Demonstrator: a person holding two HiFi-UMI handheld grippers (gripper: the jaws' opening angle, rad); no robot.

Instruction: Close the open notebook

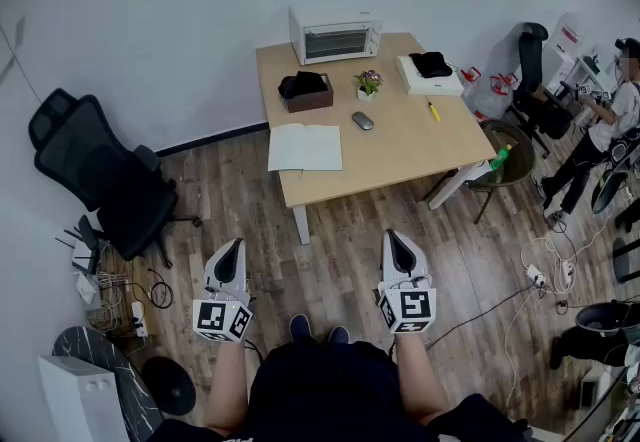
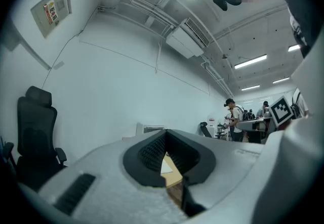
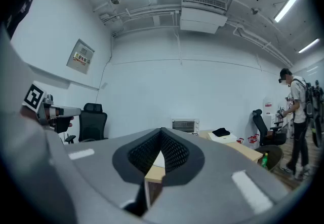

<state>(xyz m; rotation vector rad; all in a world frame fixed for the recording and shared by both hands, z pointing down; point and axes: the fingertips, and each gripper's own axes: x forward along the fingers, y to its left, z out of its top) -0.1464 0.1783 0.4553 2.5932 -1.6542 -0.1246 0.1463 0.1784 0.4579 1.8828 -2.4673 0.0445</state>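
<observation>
L gripper [image 1: 235, 250] and R gripper [image 1: 395, 242] were held level over the floor [image 1: 330, 270], well short of the table [image 1: 400, 145]. Both were clenched, tips together, nothing btwn them. The notebook [image 1: 305, 148] lay open and flat at the table's near-left edge, well apart from both grippers. An oven [image 1: 335, 34] stood at the far edge by the wall.

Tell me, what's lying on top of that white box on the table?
A black bundle lies on the white box; whatever sits under the bundle is covered.
</observation>
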